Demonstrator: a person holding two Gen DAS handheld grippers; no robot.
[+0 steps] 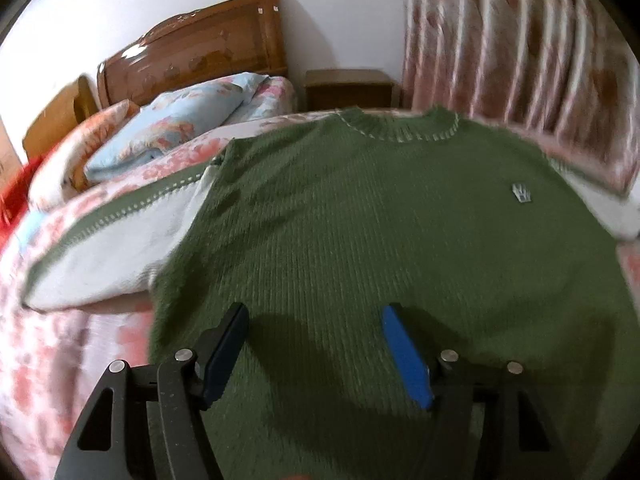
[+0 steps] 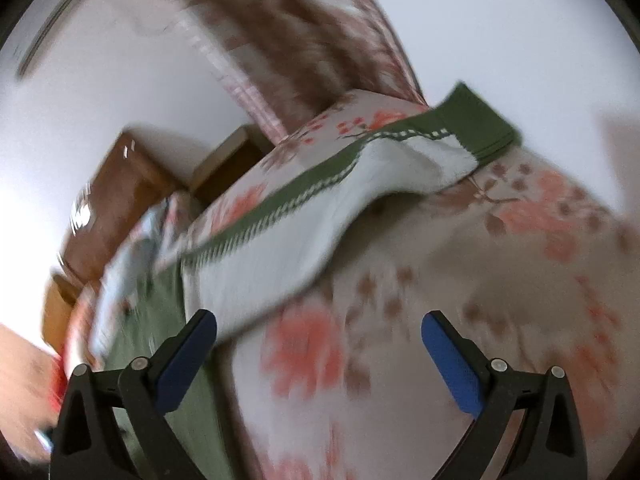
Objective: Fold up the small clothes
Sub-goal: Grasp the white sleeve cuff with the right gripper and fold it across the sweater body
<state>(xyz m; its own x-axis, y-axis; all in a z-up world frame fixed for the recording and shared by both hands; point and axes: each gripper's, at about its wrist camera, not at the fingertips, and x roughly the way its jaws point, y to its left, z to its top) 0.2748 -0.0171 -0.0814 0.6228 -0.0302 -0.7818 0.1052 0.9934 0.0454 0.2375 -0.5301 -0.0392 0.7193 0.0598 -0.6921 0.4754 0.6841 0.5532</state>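
Fingers on both grippers are spread apart with nothing between them, so no grab on either side. On the left gripper (image 1: 312, 332) the two blue-padded fingers (image 1: 406, 356) hang over the lower body of the green sweater (image 1: 360, 232), and you can see their shadow on the knit below them, so whether they touch it I can't tell. That sweater is lying flat, front up, on the bed (image 1: 60, 360), with its round neckline toward the far edge and a small pale crest on the chest. Its sleeves are white with a green stitched stripe; one sleeve (image 1: 108, 248) sticks out sideways over the floral pink bedspread. Behind it there's a light blue pillow (image 1: 176, 128), a wooden headboard (image 1: 200, 52), a little nightstand (image 1: 348, 88) and a flowery curtain (image 1: 512, 48). The right wrist view is tilted and pretty smeary, but the right gripper (image 2: 320, 332) is clearly open wide, hovering over bare bedspread just beside the other sleeve (image 2: 280, 236), whose green cuff (image 2: 476, 124) lies at the far end of the bed. One finger (image 2: 188, 356) sits near the sleeve's edge, apart from it as far as I can make out.
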